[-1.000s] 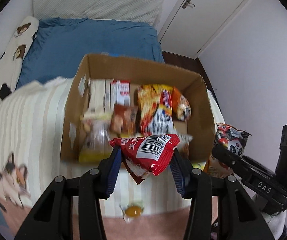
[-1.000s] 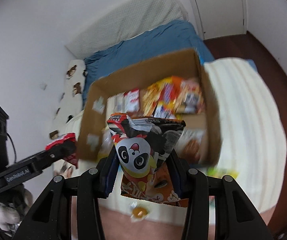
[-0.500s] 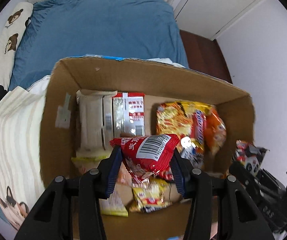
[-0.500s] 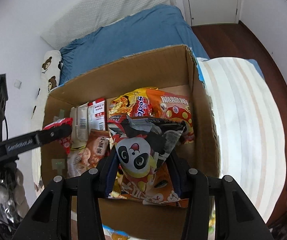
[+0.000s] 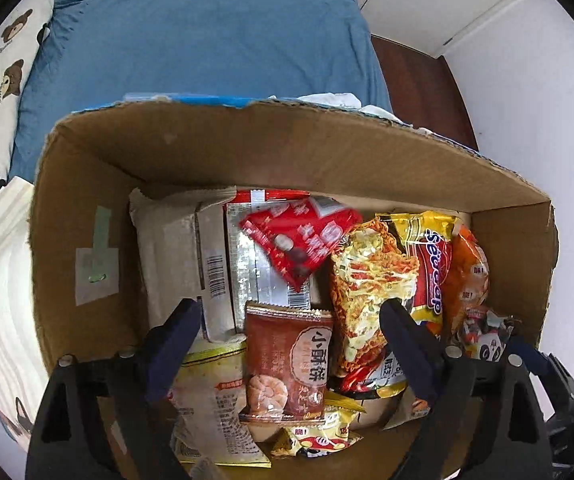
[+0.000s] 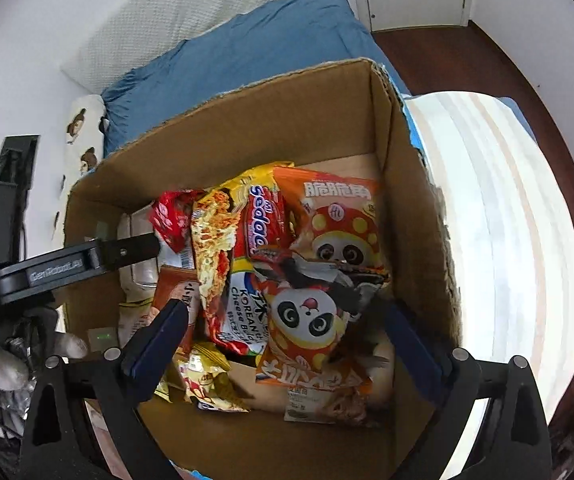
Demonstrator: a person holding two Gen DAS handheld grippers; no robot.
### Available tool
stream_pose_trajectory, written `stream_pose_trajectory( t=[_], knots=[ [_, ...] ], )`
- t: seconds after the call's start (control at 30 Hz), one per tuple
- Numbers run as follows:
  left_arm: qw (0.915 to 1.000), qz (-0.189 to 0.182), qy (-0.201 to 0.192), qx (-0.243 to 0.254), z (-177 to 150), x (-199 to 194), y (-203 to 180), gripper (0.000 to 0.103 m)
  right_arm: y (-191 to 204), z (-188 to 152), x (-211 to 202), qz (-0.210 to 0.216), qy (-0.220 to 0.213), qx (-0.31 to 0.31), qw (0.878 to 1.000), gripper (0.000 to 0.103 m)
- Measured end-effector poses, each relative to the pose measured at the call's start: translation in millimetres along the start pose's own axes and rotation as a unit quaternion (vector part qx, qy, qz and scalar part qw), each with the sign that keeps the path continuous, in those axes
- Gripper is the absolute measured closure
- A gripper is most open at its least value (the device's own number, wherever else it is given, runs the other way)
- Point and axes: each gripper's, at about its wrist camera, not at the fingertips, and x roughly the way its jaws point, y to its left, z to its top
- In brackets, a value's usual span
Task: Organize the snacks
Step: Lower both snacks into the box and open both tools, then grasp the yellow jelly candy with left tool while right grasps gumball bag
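Note:
An open cardboard box (image 5: 247,148) (image 6: 327,120) on the bed holds several snack packets. My left gripper (image 5: 289,320) is open above the box; the red packet (image 5: 299,236) it held lies free over the silver and white packs at the back. My right gripper (image 6: 283,316) is open too; the panda packet (image 6: 307,320) is loose between its fingers, lying on the other snacks near the box's right wall. The left gripper shows in the right wrist view (image 6: 127,250) with the red packet (image 6: 169,220) beyond its tip.
A yellow noodle packet (image 5: 375,280), a brown shrimp-cracker packet (image 5: 287,360) and an orange panda bag (image 6: 339,220) fill the box. A blue pillow (image 5: 199,32) lies behind it, striped bedding (image 6: 507,240) to the right, wood floor (image 6: 427,48) beyond.
Both grippers moved over the box and opened. The red packet dropped from the left gripper into the box; the panda packet was let go by the right gripper.

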Motion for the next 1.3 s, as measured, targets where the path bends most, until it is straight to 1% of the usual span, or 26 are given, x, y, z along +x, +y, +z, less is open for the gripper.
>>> stream_pose_trajectory(
  t=[0.13, 0.2, 0.33, 0.53, 0.7, 0.87, 1.07, 1.17, 1.3],
  knots=[
    [0.9999, -0.01, -0.01, 0.005, -7, -11, -3, 0.01, -1, 0, 0, -0.008, -0.001, -0.003, 1.0, 0.003],
    [0.9996, -0.009, -0.024, 0.009, -13, -19, -6, 0.01, 1, -3, -2, -0.015, -0.004, -0.006, 1.0, 0.003],
    [0.998, 0.01, -0.058, 0.022, -31, -36, -13, 0.01, 7, -11, -14, -0.019, -0.013, -0.022, 0.999, 0.003],
    [0.9929, 0.033, -0.108, 0.036, -75, -62, -16, 0.01, 18, -30, -37, -0.038, -0.042, -0.051, 0.997, 0.003],
    [0.9866, 0.044, -0.153, 0.036, -110, -90, -15, 0.01, 29, -57, -61, -0.055, -0.075, -0.068, 0.993, 0.003],
    [0.9767, 0.065, -0.2, 0.042, -145, -112, -20, 0.01, 37, -84, -87, -0.067, -0.11, -0.084, 0.988, 0.003],
    [0.9664, 0.067, -0.245, 0.036, -183, -141, -24, 0.01, 45, -117, -122, -0.069, -0.152, -0.095, 0.981, 0.003],
    [0.9624, 0.066, -0.261, 0.034, -200, -152, -24, 0.01, 47, -133, -140, -0.063, -0.167, -0.096, 0.979, 0.003],
    [0.9603, 0.062, -0.27, 0.035, -221, -163, -25, 0.01, 49, -153, -160, -0.057, -0.183, -0.1, 0.976, 0.003]
  ],
)
